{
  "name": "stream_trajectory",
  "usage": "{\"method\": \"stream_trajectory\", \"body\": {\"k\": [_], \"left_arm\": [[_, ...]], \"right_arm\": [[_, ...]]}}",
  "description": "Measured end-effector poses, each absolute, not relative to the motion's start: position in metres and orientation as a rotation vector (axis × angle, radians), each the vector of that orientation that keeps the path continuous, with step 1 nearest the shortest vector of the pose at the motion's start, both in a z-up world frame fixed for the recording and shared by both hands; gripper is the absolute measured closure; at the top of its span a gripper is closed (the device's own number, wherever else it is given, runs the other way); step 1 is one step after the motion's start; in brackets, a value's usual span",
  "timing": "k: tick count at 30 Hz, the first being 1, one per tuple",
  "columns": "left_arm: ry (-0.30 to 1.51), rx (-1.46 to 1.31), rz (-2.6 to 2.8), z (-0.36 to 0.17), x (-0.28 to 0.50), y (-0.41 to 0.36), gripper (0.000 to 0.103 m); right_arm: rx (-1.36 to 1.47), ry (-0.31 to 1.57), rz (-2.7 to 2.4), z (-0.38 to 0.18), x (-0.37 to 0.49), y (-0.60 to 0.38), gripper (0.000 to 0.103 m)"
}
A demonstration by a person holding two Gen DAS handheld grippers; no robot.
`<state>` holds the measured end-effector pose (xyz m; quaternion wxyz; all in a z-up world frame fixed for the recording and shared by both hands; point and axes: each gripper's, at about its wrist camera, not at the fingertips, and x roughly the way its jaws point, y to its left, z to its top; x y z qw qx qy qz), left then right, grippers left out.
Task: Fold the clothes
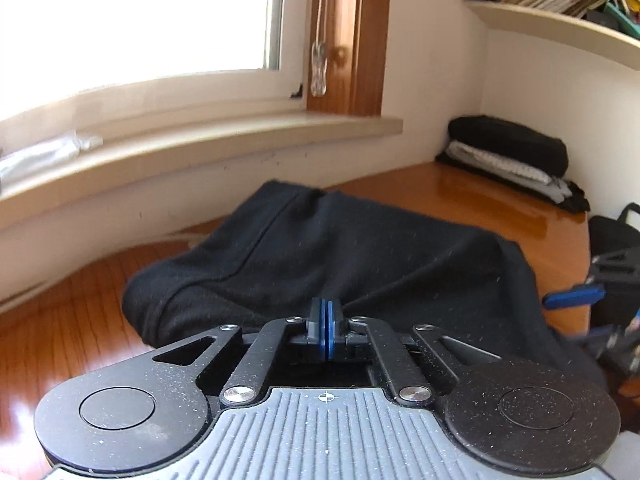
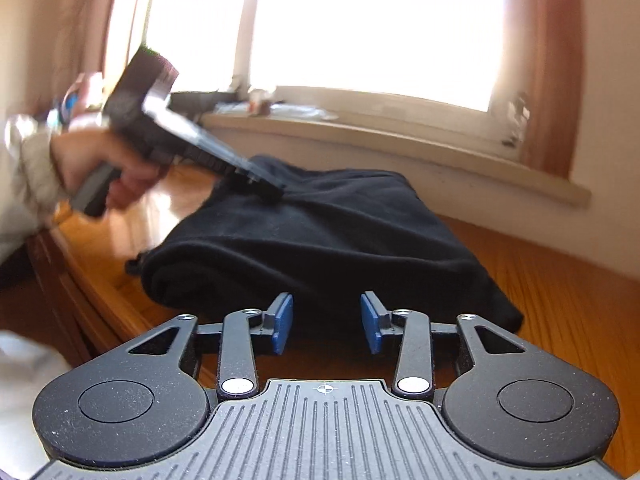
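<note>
Two tools work one dark garment (image 1: 320, 248) on the wooden tabletop (image 1: 72, 320). Nearest, the left tool (image 1: 325, 312) has its blue pads pressed flat together on the garment's near edge, cloth puckering right at their tips, so it looks pinched there, likely to anchor or lift that edge for a fold. The garment lies directly ahead of this tool, bunched and partly doubled over, a seam running away to the left. Off to its right, the right tool (image 1: 576, 298) shows as a blurred blue finger beside the cloth's side edge.

In its own view, the right tool (image 2: 326, 324) stands partly open and empty, the garment's hem just beyond its pads; it seems set to take a second hold. Past the cloth, the hand (image 2: 100, 164) carries the left tool down onto the far edge.

Further off, a stack of folded clothes (image 1: 516, 156) sits against the wall, well clear. A windowsill (image 1: 200, 144) runs behind the tabletop, and a shelf (image 1: 560, 24) of books hangs above. Nothing blocks the fold.
</note>
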<state>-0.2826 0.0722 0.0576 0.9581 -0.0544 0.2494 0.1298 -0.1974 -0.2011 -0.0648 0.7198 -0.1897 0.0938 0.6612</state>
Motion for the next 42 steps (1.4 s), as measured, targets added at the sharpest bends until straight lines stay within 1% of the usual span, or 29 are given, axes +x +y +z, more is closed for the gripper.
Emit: {"method": "stream_trajectory", "body": {"k": [2, 4, 5, 6, 7, 8, 11, 13, 16, 17, 18, 19, 21, 23, 24, 27, 32, 33, 34, 35, 36, 37, 40, 42], "left_arm": [[0.459, -0.109, 0.279, 0.066, -0.29, 0.069, 0.102], [0.395, -0.135, 0.297, 0.077, -0.3, 0.071, 0.102], [0.377, -0.147, 0.302, 0.08, -0.305, 0.073, 0.102], [0.368, -0.151, 0.316, 0.08, -0.307, 0.075, 0.102], [0.376, -0.142, 0.331, 0.078, -0.307, 0.076, 0.102], [0.384, -0.136, 0.345, 0.075, -0.306, 0.077, 0.102], [0.42, -0.167, 0.37, 0.067, -0.303, 0.084, 0.102], [0.439, -0.148, 0.4, 0.067, -0.3, 0.083, 0.101], [0.441, -0.147, 0.38, 0.075, -0.296, 0.085, 0.092], [0.443, -0.141, 0.351, 0.078, -0.291, 0.083, 0.088], [0.446, -0.135, 0.322, 0.081, -0.286, 0.08, 0.078], [0.45, -0.127, 0.294, 0.084, -0.28, 0.078, 0.068], [0.476, -0.089, 0.237, 0.083, -0.261, 0.069, 0.059], [0.531, -0.057, 0.183, 0.077, -0.234, 0.062, 0.057], [0.552, -0.039, 0.173, 0.073, -0.223, 0.059, 0.057], [0.599, -0.007, 0.128, 0.067, -0.19, 0.052, 0.057], [0.638, 0.017, 0.056, 0.063, -0.15, 0.042, 0.058], [0.645, 0.041, 0.049, 0.062, -0.145, 0.037, 0.061], [0.654, 0.071, 0.043, 0.06, -0.141, 0.033, 0.068], [0.663, 0.098, 0.038, 0.058, -0.137, 0.029, 0.072], [0.665, 0.111, 0.04, 0.056, -0.135, 0.026, 0.082], [0.668, 0.124, 0.042, 0.054, -0.133, 0.024, 0.103], [0.616, 0.171, 0.101, 0.055, -0.132, 0.018, 0.103], [0.523, 0.109, 0.101, 0.063, -0.144, 0.024, 0.103]], "right_arm": [[-0.471, 0.166, 1.45, -0.07, -0.204, -0.199, 0.057], [-0.47, 0.154, 1.444, -0.073, -0.203, -0.197, 0.059], [-0.453, 0.157, 1.442, -0.073, -0.2, -0.197, 0.061], [-0.446, 0.161, 1.436, -0.073, -0.198, -0.197, 0.079], [-0.45, 0.164, 1.428, -0.074, -0.196, -0.197, 0.092], [-0.455, 0.17, 1.43, -0.075, -0.194, -0.198, 0.098], [-0.468, 0.172, 1.451, -0.075, -0.192, -0.206, 0.098], [-0.466, 0.167, 1.444, -0.073, -0.192, -0.21, 0.097], [-0.475, 0.129, 1.433, -0.071, -0.192, -0.211, 0.092], [-0.489, 0.109, 1.423, -0.072, -0.192, -0.209, 0.083], [-0.505, 0.094, 1.414, -0.073, -0.193, -0.208, 0.074], [-0.52, 0.079, 1.404, -0.073, -0.195, -0.207, 0.072], [-0.531, 0.063, 1.394, -0.075, -0.194, -0.207, 0.066], [-0.536, 0.052, 1.378, -0.077, -0.19, -0.206, 0.062], [-0.542, 0.044, 1.368, -0.079, -0.188, -0.205, 0.058], [-0.561, 0.023, 1.338, -0.084, -0.18, -0.205, 0.056], [-0.547, -0.007, 1.308, -0.082, -0.169, -0.207, 0.056], [-0.538, -0.012, 1.302, -0.08, -0.166, -0.208, 0.056], [-0.527, -0.016, 1.294, -0.079, -0.164, -0.208, 0.056], [-0.516, -0.02, 1.284, -0.078, -0.161, -0.208, 0.056], [-0.515, -0.023, 1.276, -0.077, -0.159, -0.208, 0.056], [-0.536, -0.029, 1.272, -0.079, -0.159, -0.207, 0.056], [-0.598, -0.053, 1.274, -0.085, -0.16, -0.211, 0.056], [-0.588, -0.053, 1.259, -0.086, -0.156, -0.216, 0.056]]}}
